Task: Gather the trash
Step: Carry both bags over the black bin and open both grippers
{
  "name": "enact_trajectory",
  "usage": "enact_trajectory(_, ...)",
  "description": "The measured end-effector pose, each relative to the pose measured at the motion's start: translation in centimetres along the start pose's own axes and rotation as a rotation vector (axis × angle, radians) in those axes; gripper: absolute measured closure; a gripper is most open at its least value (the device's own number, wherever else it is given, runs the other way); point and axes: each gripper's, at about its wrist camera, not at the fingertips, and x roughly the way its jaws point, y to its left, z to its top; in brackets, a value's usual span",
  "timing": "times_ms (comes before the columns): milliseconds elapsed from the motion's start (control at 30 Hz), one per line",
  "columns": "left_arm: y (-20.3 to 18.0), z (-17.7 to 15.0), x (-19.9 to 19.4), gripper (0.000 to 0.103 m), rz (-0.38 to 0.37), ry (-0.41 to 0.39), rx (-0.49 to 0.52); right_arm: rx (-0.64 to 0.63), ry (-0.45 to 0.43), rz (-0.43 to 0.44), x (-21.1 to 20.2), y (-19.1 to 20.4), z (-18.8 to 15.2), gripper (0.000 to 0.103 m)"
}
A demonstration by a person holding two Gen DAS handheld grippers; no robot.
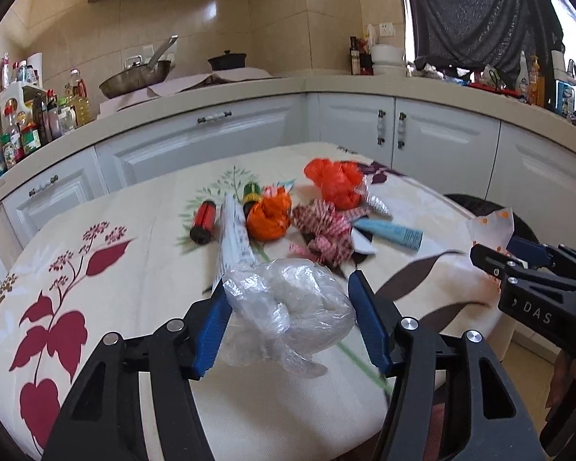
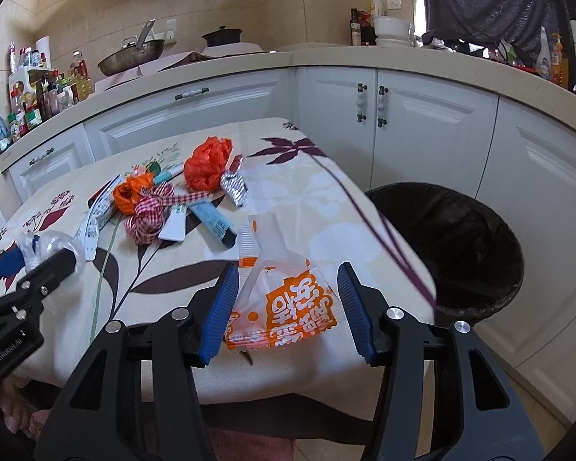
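My left gripper [image 1: 286,288] is open, its blue fingers on either side of a crumpled clear plastic bag [image 1: 292,307] on the floral tablecloth [image 1: 107,280]. My right gripper [image 2: 288,280] is open around an orange-and-white snack wrapper [image 2: 284,299] near the table's right edge. Between them lies a pile of trash: orange plastic bags [image 1: 336,182], a red checked ribbon [image 1: 322,230], a blue tube [image 1: 393,230], a red cylinder [image 1: 203,221], a foil wrapper [image 2: 235,188]. A black-lined trash bin [image 2: 453,238] stands on the floor to the right of the table.
White kitchen cabinets [image 2: 414,123] and a counter wrap round behind the table. On the counter are a wok [image 1: 134,77], a black pot [image 1: 226,60], and several bottles [image 1: 38,115] at the left. The right gripper's body shows in the left wrist view [image 1: 537,280].
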Motion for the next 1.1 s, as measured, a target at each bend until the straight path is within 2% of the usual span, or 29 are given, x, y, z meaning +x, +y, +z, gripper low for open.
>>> enact_trajectory(200,-1.8,2.7,0.2,0.043,-0.034,-0.056,0.019,0.025,-0.041,-0.062,-0.6,-2.7,1.7,0.051)
enact_trajectory(367,-4.3,5.2,1.4,0.043,-0.102,-0.070,0.006,0.061,-0.075,-0.152,-0.9,-6.6,3.1,0.051)
enact_trajectory(600,-10.0,8.9,3.5,0.043,-0.186,-0.125,0.032,0.103,-0.104,-0.264,-0.3,-11.9,4.9,0.051)
enact_trajectory(733,-13.6,10.6,5.3,0.043,-0.216,-0.146,0.056,0.129,-0.112,-0.299,0.3,-14.0,5.5,0.051)
enact_trajectory(900,-17.7,12.0,8.8,0.043,-0.233,-0.115,0.099,0.154,-0.108,-0.332,1.5,-16.5,6.0,0.051)
enact_trajectory(1100,-20.7,12.2,12.1,0.043,-0.229,-0.061,0.146,0.201,-0.082,-0.354,3.4,-19.4,5.8,0.051)
